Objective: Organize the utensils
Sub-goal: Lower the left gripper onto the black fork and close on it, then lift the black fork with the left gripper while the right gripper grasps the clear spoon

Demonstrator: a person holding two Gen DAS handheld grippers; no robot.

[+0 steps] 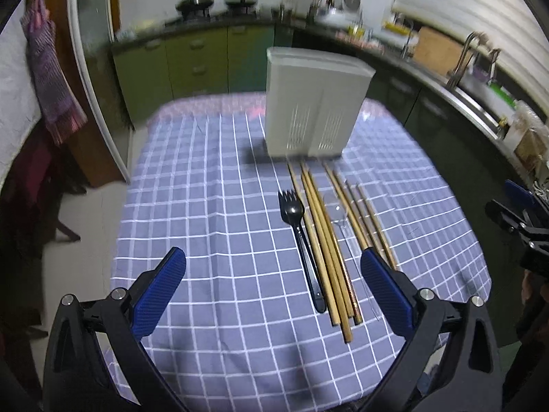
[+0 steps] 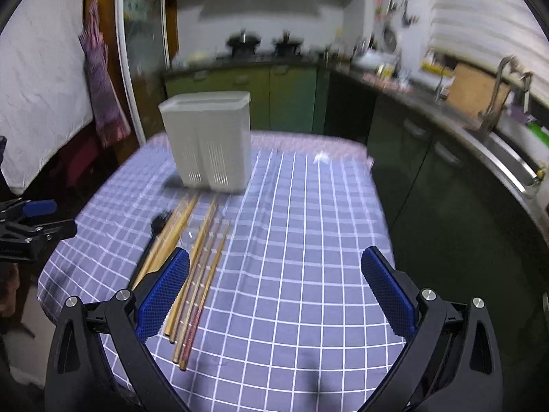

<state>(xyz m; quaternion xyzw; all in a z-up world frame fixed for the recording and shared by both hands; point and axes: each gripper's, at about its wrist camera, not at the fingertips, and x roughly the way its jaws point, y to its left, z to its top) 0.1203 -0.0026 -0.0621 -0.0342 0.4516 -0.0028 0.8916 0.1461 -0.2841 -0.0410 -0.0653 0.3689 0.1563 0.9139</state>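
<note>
A white utensil holder (image 1: 314,103) (image 2: 209,139) stands upright at the far end of the checked table. In front of it lie several wooden chopsticks (image 1: 326,243) (image 2: 199,264), a black plastic fork (image 1: 302,240) (image 2: 156,228) and a clear plastic utensil (image 1: 343,223), side by side. My left gripper (image 1: 272,271) hangs open above the cloth, the fork and chopsticks lying between its blue pads. My right gripper (image 2: 274,271) is open too, with its left pad (image 2: 164,295) over the chopsticks' near ends. Neither holds anything.
The blue checked tablecloth (image 1: 212,206) (image 2: 308,240) covers the table. Green kitchen cabinets, a stove with pots and a counter with a sink (image 2: 507,151) run behind and to the right. A striped cloth (image 1: 51,79) hangs on the left wall.
</note>
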